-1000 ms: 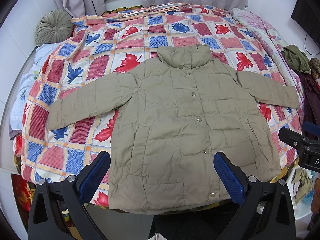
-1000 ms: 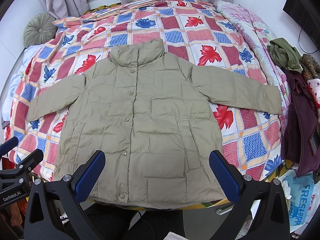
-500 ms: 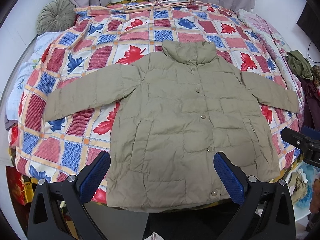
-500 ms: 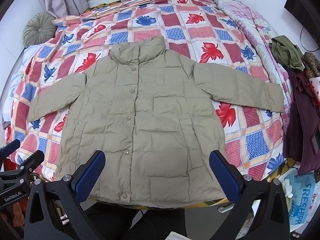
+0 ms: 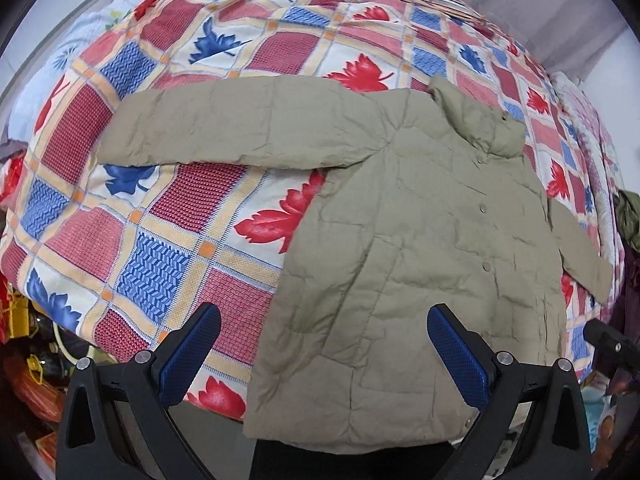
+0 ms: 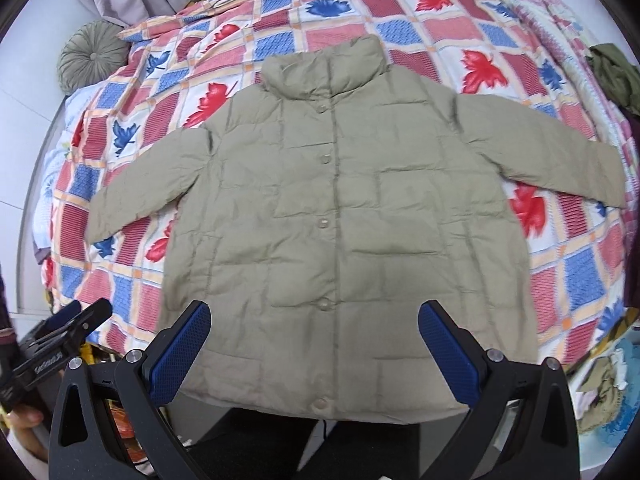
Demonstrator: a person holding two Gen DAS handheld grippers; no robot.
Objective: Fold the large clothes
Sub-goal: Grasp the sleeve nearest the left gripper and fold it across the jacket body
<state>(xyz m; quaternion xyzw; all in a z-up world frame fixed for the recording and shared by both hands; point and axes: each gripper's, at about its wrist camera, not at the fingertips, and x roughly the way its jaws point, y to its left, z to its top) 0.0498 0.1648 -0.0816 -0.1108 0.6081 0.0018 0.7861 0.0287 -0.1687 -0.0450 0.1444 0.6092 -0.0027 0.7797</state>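
1. So we had the jacket (image 6: 344,216) lying face up and spread flat on the bed (image 5: 168,216), buttons done up, collar at the far end and hem hanging a bit over the near edge.
2. Both sets of jaws were wide open with nothing in them. The left gripper (image 5: 324,356) hovered over the hem corner on the left side, and the right gripper (image 6: 314,356) sat over the middle of the hem.
3. Our guess was the first fold hadn't started, so sleeves first made sense. The left sleeve (image 5: 240,128) stuck straight out across the quilt, well apart from the jaws.
4. To do it well, we figured you pinch the cuff, lift it low and lay it across the chest without dragging the puffy body out of line.
5. Room-wise, the quilt was open beside the left sleeve. The right sleeve (image 6: 560,160) reached close to the bed's edge, near a pile of clothes (image 6: 616,76), so that side looked tighter.
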